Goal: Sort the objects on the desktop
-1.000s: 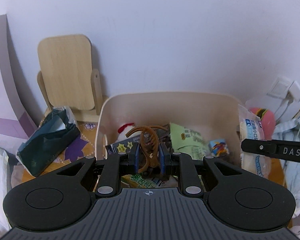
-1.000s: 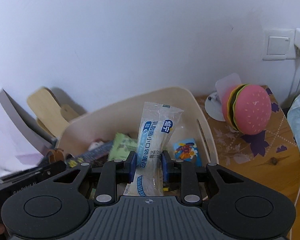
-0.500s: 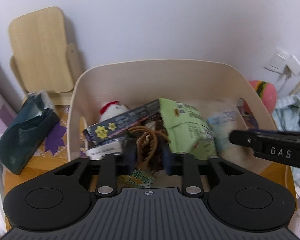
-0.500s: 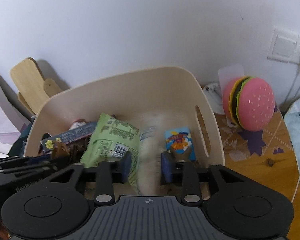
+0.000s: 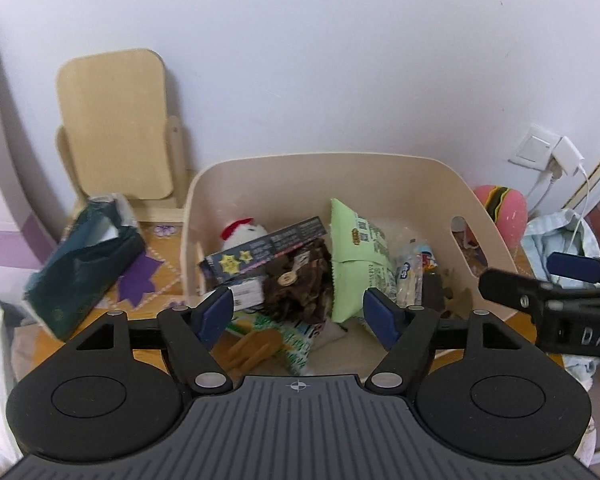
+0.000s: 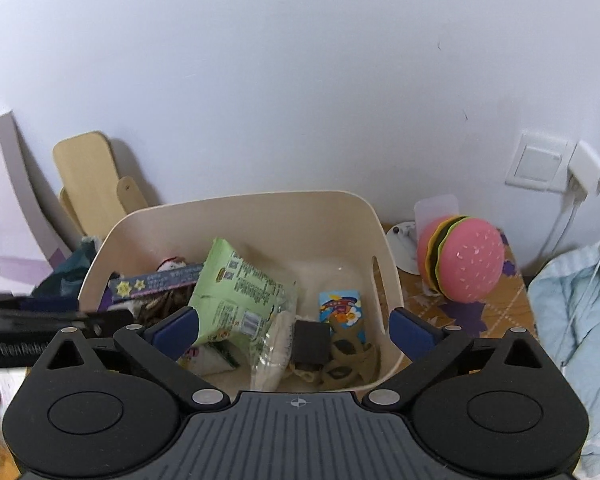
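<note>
Left gripper over cream bin, jaws just opened wide, nothing between pads; brown hair claw lies loose below them. Right gripper likewise just spread, empty; clear bread packet dropped in bin beneath, beside green snack bag.

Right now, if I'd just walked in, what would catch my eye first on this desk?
Probably the cream bin against the wall, heaped with odds and ends, a pale green snack bag propped up in its middle. Next, the pink burger toy standing on the table to the bin's right. Nearest you, the right claw and left claw hang over the bin, both open and empty.
</note>
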A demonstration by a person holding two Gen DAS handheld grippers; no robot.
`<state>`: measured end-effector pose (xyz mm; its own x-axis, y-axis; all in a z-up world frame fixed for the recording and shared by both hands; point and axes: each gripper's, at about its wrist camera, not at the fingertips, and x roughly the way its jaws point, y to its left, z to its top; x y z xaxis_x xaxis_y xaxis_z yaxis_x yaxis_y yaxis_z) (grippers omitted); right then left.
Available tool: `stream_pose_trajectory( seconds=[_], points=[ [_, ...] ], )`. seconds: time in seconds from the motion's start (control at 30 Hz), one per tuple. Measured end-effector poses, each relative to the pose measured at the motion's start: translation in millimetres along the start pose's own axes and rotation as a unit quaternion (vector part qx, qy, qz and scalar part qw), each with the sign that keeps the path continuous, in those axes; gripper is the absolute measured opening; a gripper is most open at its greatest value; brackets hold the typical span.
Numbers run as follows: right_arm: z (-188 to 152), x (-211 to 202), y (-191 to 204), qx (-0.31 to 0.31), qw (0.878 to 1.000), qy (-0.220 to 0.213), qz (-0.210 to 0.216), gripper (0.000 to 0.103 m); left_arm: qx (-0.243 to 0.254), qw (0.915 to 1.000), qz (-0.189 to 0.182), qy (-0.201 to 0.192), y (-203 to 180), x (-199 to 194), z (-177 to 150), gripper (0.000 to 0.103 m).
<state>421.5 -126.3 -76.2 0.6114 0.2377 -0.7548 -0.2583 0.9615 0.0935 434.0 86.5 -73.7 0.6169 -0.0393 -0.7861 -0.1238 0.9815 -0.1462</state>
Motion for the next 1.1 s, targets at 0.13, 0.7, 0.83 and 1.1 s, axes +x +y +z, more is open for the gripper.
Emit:
stream_pose_trajectory(
  seconds=[0.13,0.7,0.83,1.1],
  points=[
    [-6.8,-16.7,6.4,-0.001,1.0,-0.003,0.007,0.103,0.001,1.0,0.004,-0.004,0.9,-21.5,-4.4,0.074],
    [-60.9,-128.2,11.5,0.003,1.0,-0.012,0.01,0.103,-0.004,0.9993,0.019,-0.031,-17.0,-140.9,-70.5,0.074],
    [-80.6,-160.2,8.1,0.003,1.0,-0.013,0.01,0.103,-0.004,0.9992,0.018,-0.037,-26.4,-172.0,-92.4,0.074],
    [-116.8,-223.4,11.8,-0.015,1.0,-0.012,0.013,0.103,0.011,0.9988,0.012,-0.046,-45.1,-236.0,-137.3,0.077]
  ],
)
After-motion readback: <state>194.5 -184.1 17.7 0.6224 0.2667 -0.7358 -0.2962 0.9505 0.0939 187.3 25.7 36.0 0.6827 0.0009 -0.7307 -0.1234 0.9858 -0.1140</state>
